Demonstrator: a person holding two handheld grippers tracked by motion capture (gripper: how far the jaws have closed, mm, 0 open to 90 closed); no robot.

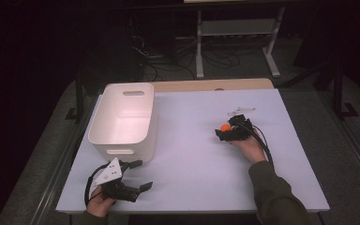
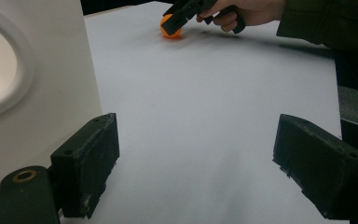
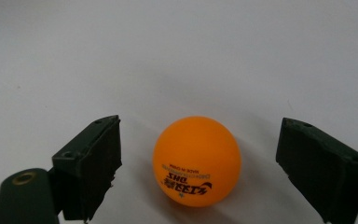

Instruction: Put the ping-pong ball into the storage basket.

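Close up, ball [image 3: 196, 160] lettering, fingers [image 3: 89, 163] apart

Ball [image 3: 196, 160] on table [image 1: 192, 159], right of bin [image 1: 124, 119]

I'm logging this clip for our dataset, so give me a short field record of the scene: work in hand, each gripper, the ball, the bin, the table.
work in hand: right gripper set around the orange ball, pads not touching it
ball: on the table, printed side up, between the open jaws
left gripper: open, nothing between its jaws, near the table's front edge beside the bin
bin: white, handle cut-outs, nothing visible inside
table: white top
other item: small clear object behind the ball, too small to identify
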